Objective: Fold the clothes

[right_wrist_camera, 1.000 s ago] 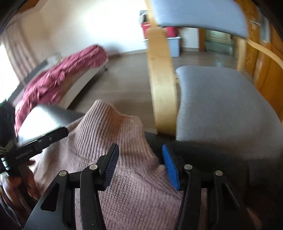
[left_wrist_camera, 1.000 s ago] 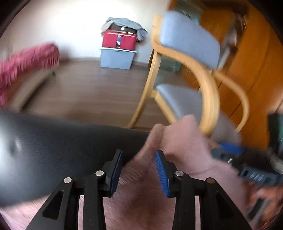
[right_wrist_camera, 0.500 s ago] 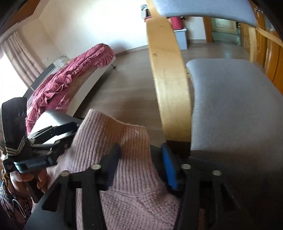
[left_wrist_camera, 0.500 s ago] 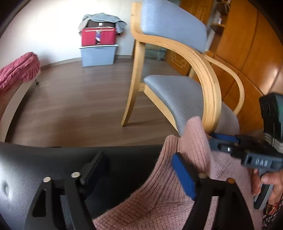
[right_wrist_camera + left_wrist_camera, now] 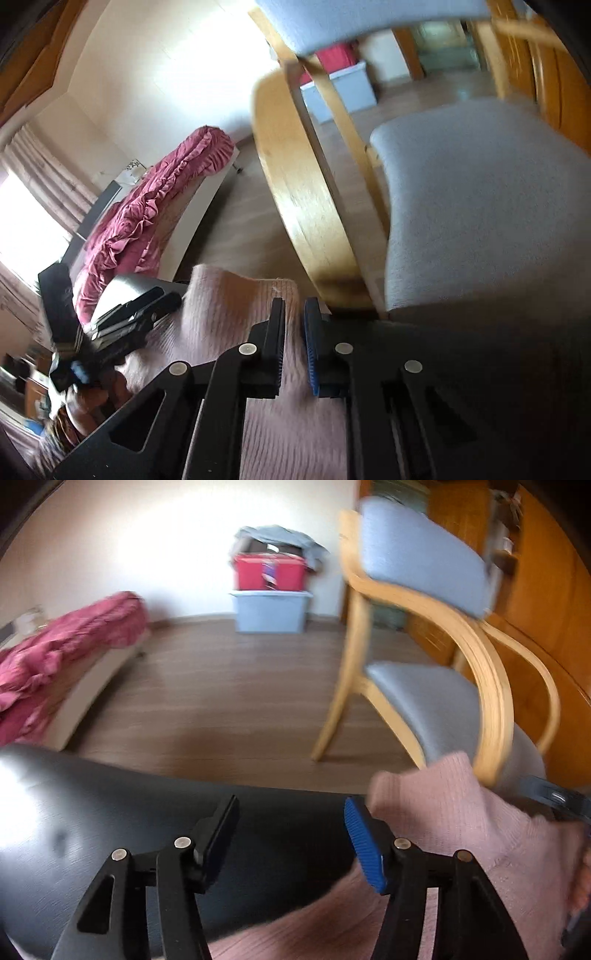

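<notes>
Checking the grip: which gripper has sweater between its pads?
The right gripper: its jaws are closing on the sweater. The left gripper gapes over bare black surface.

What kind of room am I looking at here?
Most likely a bedroom at home: a bed with a crimson cover, a wooden armchair and stacked storage boxes against the wall.

Both wrist views low, close, angled down; sharing wooden chair (image 5: 424, 657) (image 5: 303, 206)
</notes>
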